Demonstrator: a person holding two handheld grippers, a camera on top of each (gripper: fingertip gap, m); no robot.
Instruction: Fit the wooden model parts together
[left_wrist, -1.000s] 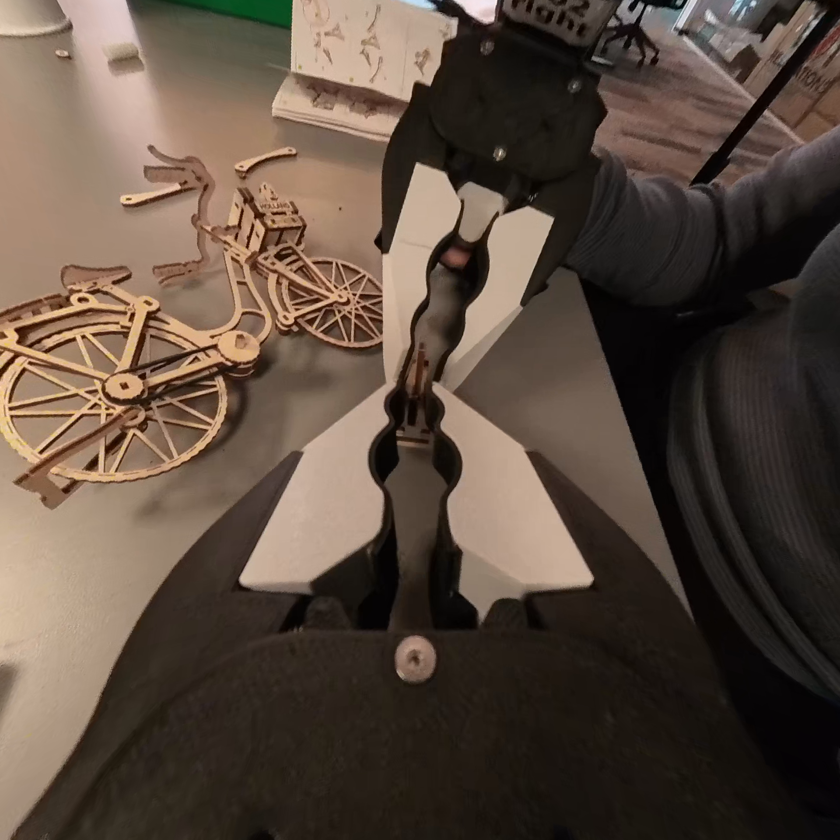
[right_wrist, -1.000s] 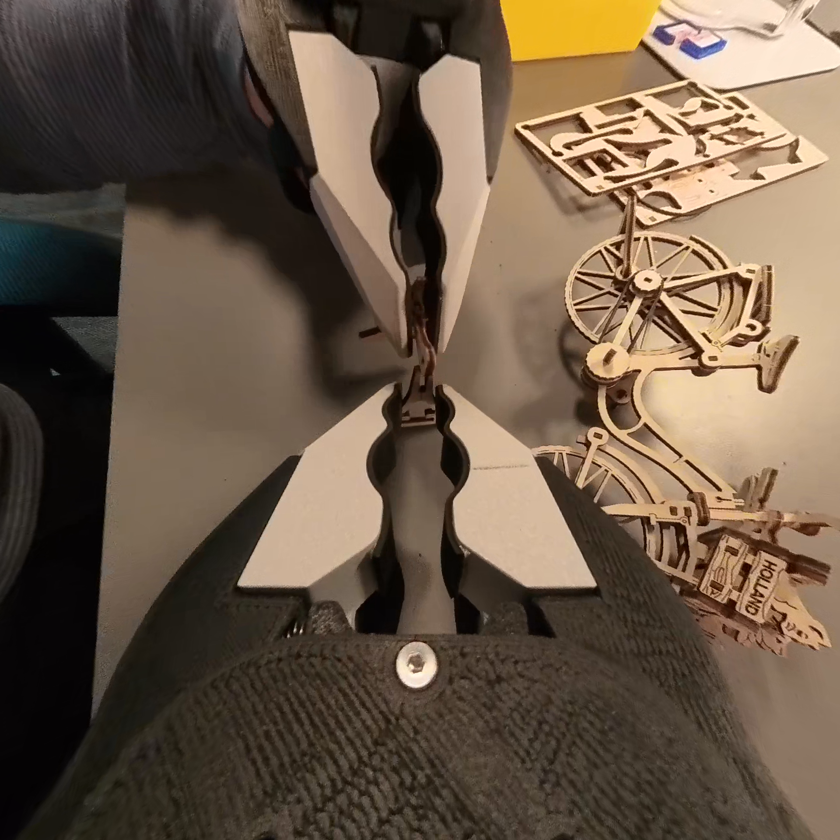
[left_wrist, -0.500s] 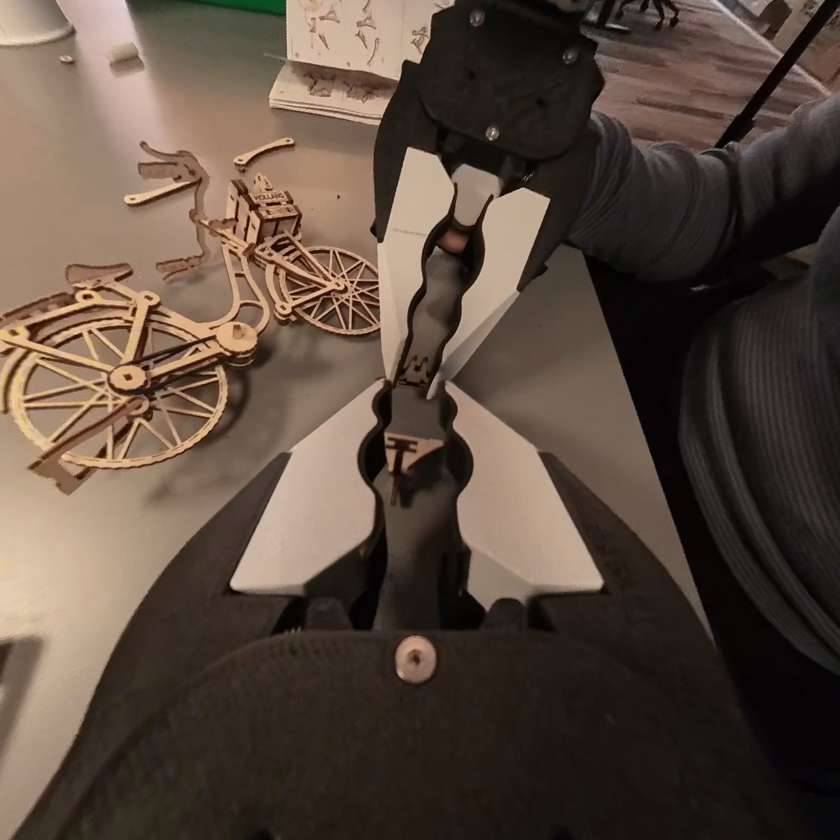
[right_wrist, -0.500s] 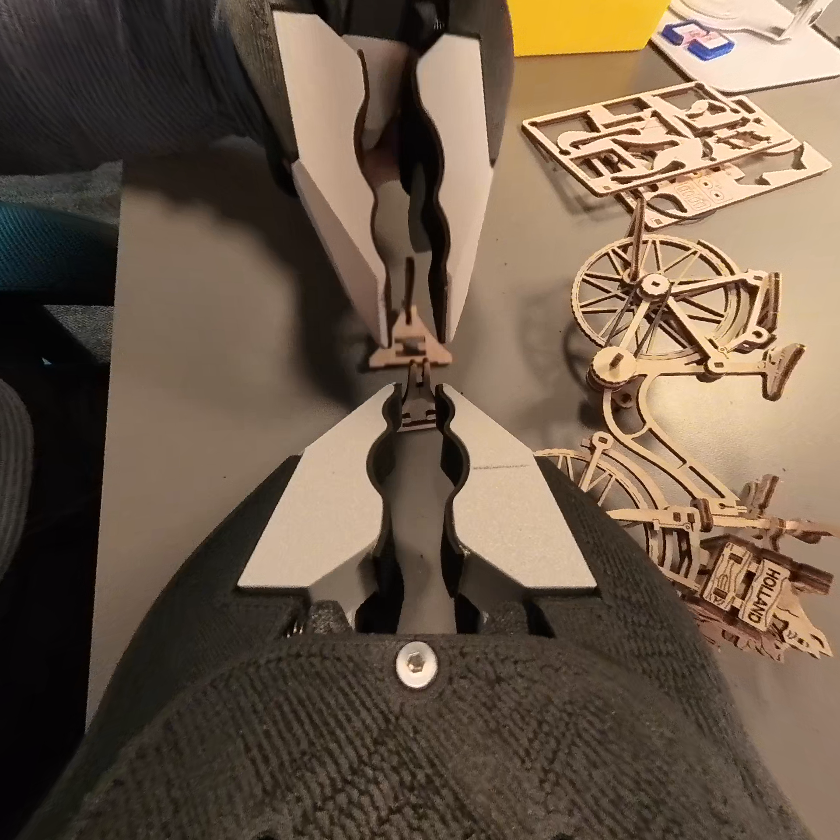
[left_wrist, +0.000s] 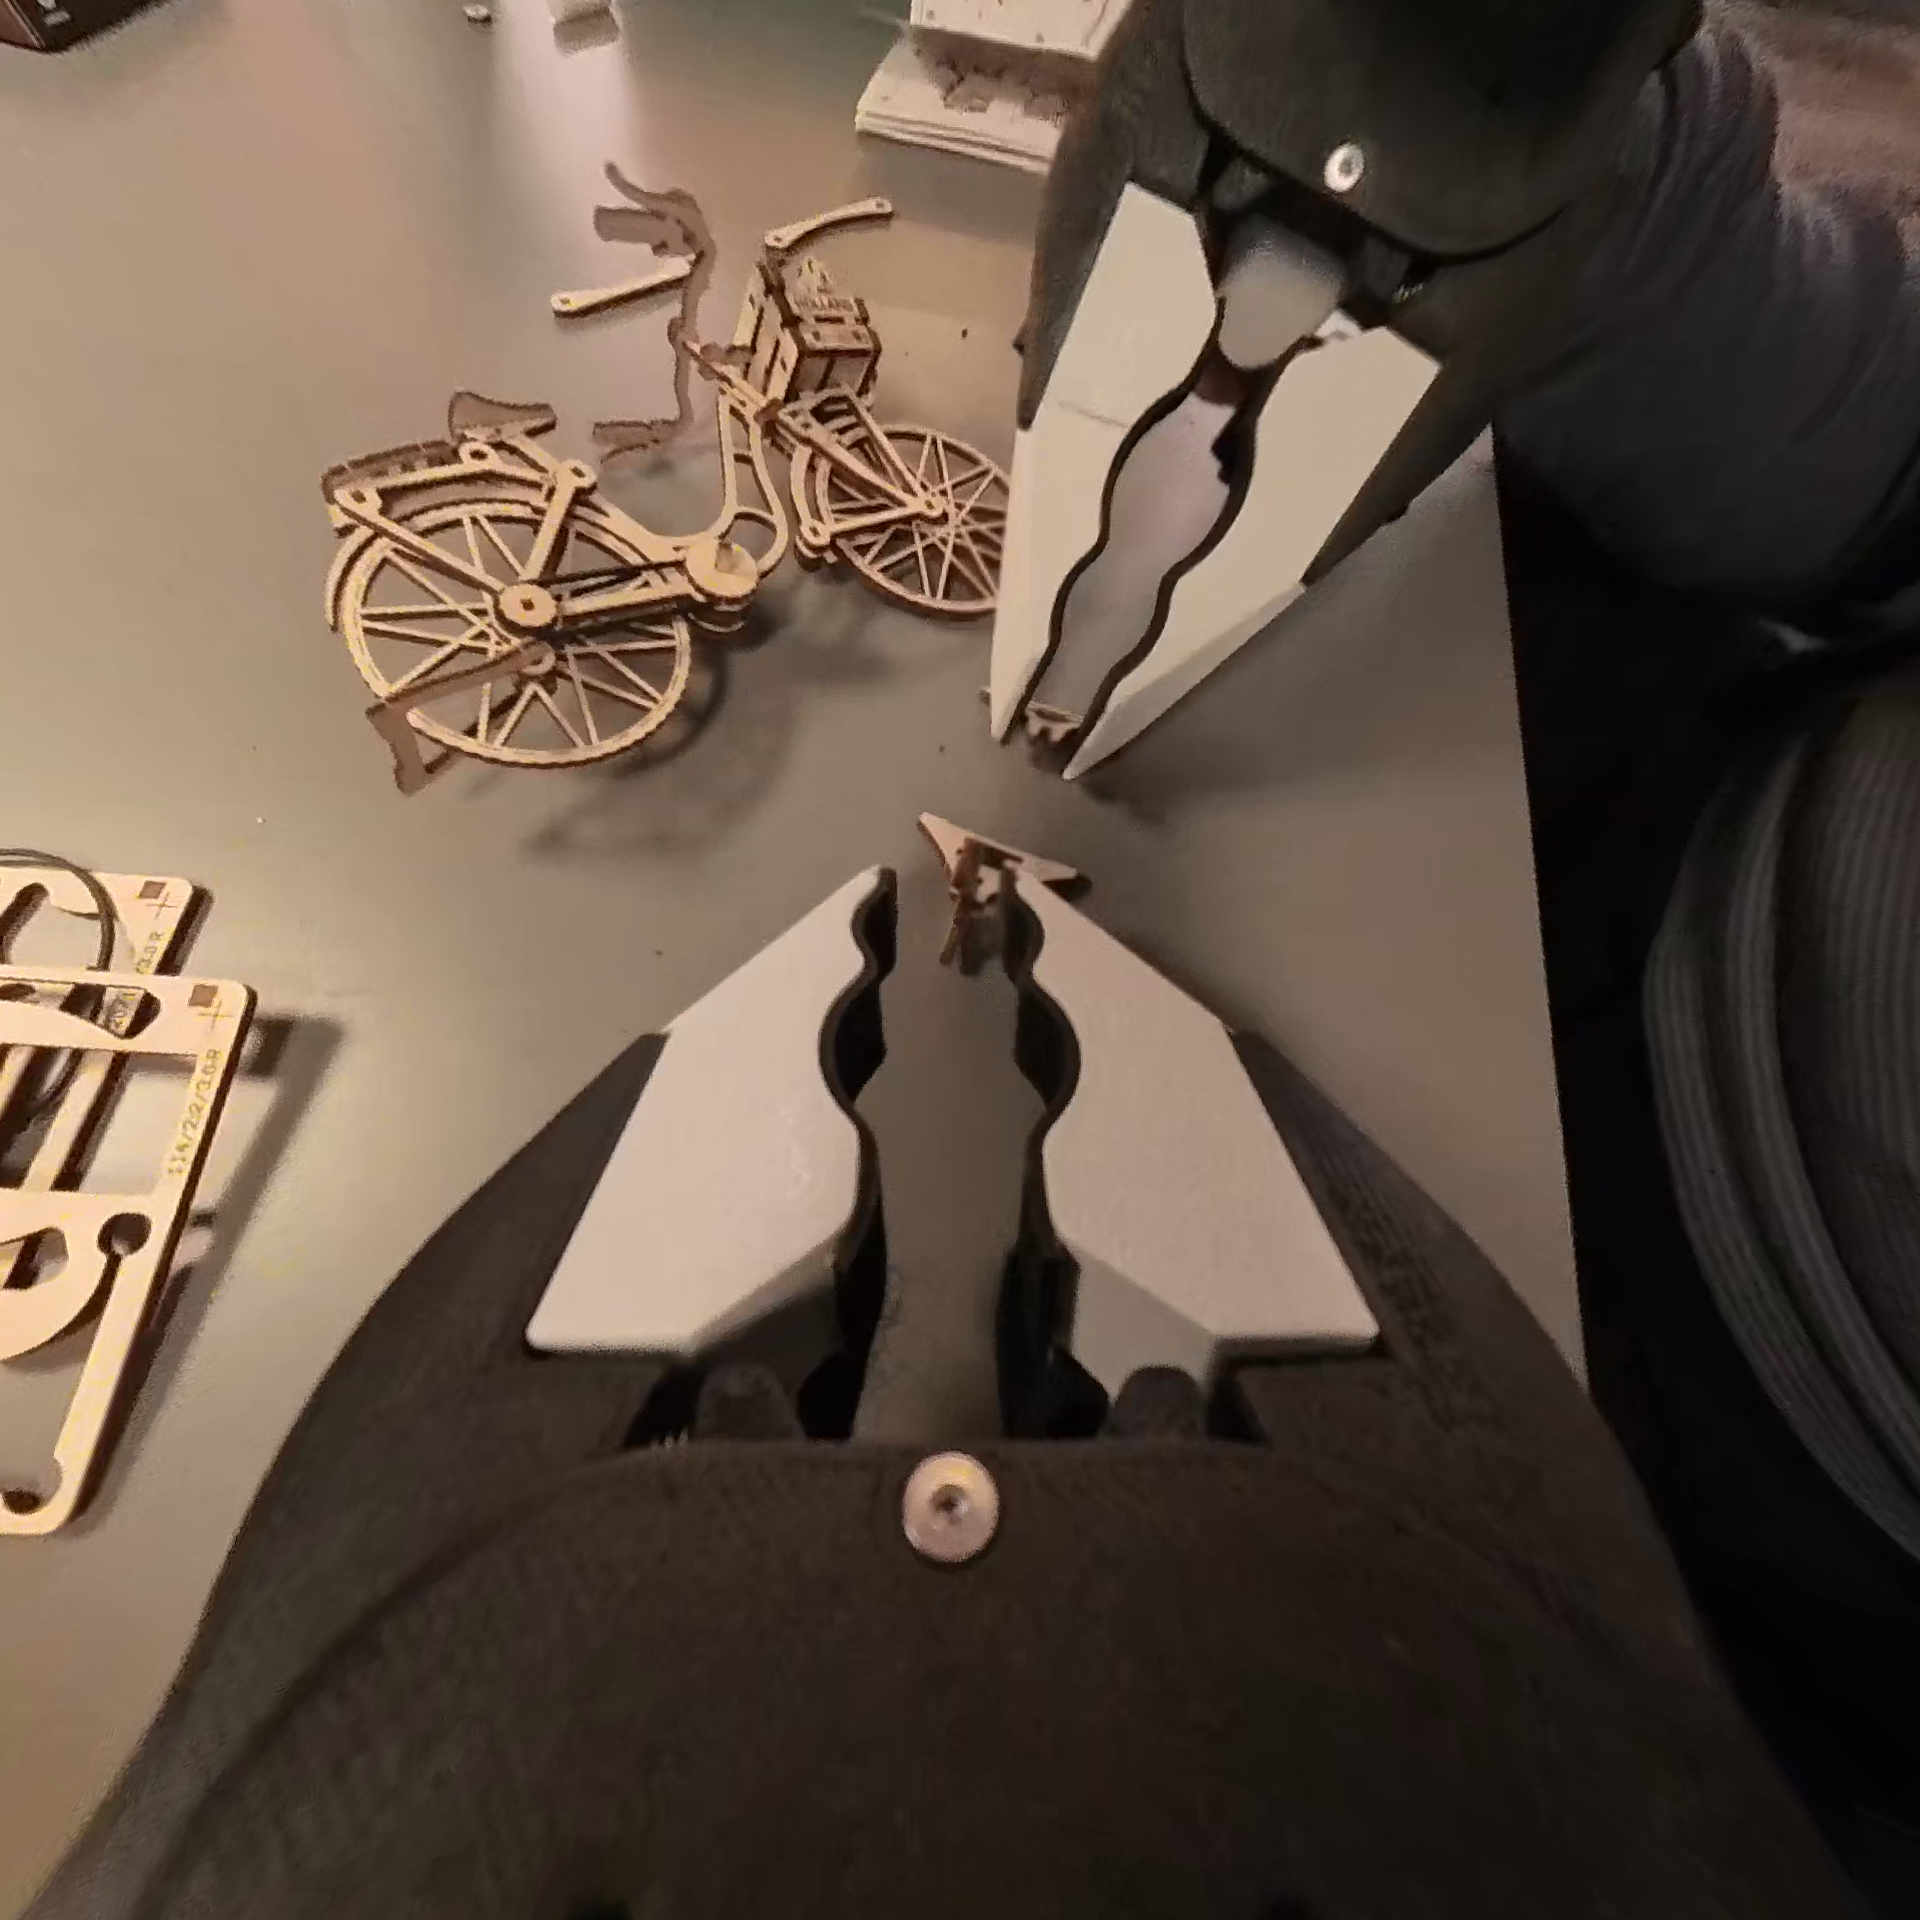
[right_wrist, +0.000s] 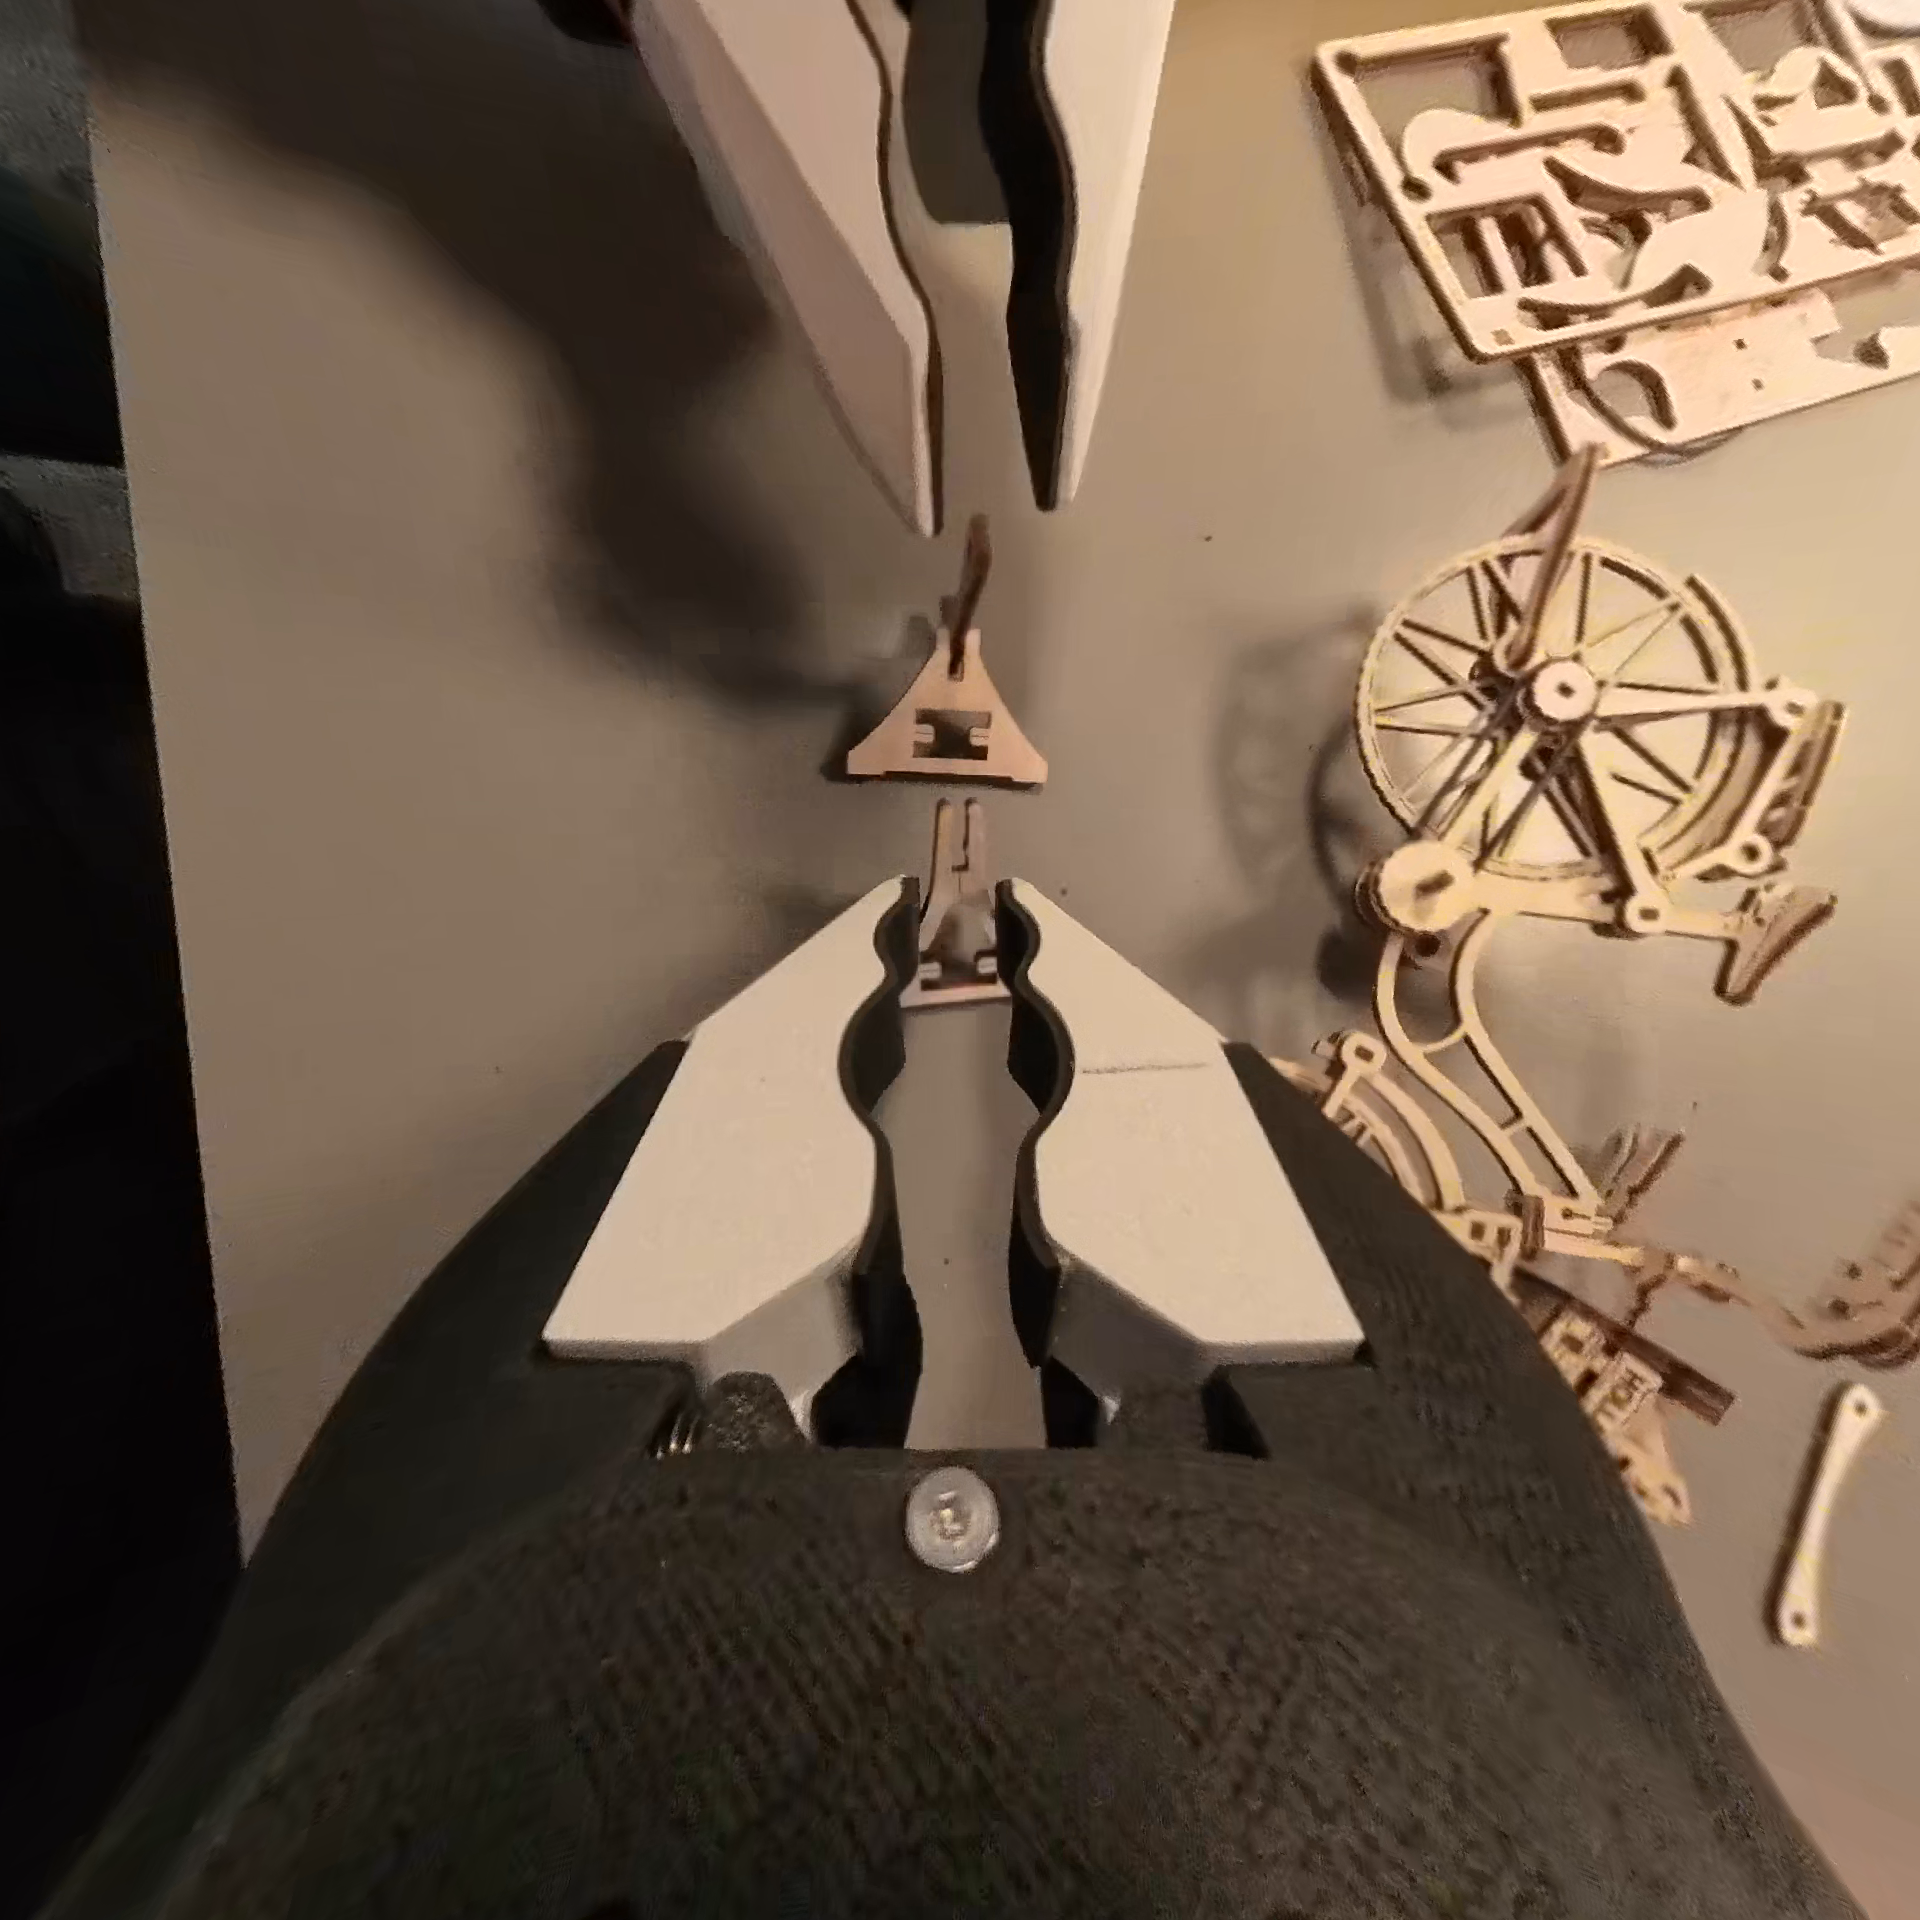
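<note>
Wooden bicycle (left_wrist: 623, 582) lies largely assembled off to my left gripper's (left_wrist: 951, 914) front-left; its jaws stand apart, the triangular saddle piece (left_wrist: 997, 873) lying loose at their tips. From my right gripper (right_wrist: 961, 904), clamped on a small forked part (right_wrist: 956, 935), the saddle sits just ahead, unjoined: that fit remains.

Your left gripper (left_wrist: 948, 914) & right gripper (right_wrist: 956, 894): both w/ textured black housings, one silver screw at centre, pale grey wedge fingers (left_wrist: 748, 1122) w/ wavy black inner pads. You wear a dark grey ribbed sleeve (left_wrist: 1756, 312).
</note>
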